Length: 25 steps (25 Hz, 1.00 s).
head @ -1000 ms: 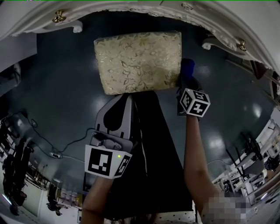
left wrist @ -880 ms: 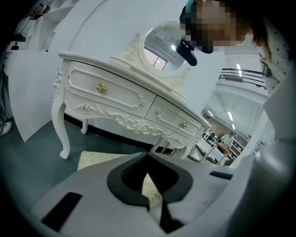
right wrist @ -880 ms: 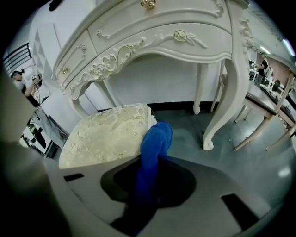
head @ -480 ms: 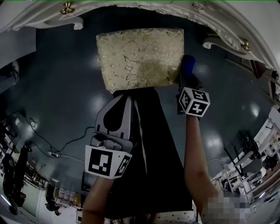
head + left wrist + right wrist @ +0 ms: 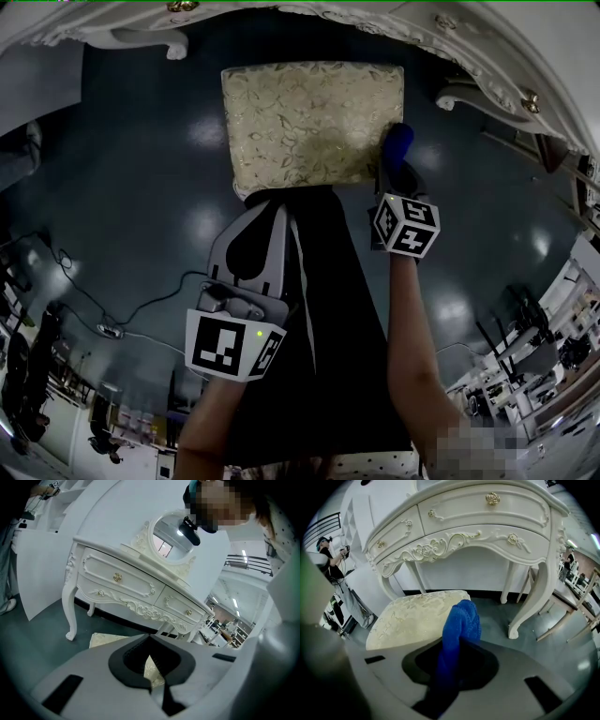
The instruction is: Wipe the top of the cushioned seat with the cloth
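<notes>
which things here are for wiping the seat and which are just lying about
For the job:
cushioned seat
blue cloth
right claw, shut on the cloth

Just about:
white dressing table
its oval mirror
left claw, shut with nothing in it

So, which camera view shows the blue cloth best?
The right gripper view: the blue cloth fills the middle, bunched and clamped in the right gripper. The head view shows only its blue tip beside the seat. The left gripper view does not show it.
</notes>
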### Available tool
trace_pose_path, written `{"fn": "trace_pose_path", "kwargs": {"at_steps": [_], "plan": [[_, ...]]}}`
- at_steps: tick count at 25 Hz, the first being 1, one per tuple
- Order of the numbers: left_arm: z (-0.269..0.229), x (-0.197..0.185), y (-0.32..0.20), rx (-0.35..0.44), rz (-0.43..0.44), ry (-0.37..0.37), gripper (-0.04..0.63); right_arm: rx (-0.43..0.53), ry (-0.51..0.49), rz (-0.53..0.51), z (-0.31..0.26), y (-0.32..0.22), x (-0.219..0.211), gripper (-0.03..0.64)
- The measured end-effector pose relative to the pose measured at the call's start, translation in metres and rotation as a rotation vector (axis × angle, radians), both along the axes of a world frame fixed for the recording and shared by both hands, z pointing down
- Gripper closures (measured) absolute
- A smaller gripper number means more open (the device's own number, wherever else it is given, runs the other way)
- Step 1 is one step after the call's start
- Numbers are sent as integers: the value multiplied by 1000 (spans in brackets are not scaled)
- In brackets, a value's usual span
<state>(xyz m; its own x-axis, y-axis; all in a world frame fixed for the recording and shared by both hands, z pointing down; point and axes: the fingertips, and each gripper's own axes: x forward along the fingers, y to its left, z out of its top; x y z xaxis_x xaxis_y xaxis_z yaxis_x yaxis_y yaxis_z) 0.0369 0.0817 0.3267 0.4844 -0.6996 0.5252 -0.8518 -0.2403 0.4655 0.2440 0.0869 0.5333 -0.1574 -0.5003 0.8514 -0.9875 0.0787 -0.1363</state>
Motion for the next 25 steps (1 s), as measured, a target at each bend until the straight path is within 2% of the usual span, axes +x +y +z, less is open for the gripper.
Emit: {"fn": "trace_pose_path", "kwargs": {"at_steps": [9, 25], "plan": [[-1, -18, 6, 3, -24, 6, 600, 8, 2, -34, -1, 3, -31, 531], [-5, -42, 11, 11, -57, 14, 600, 8, 15, -33, -2, 6, -56, 531]]}}
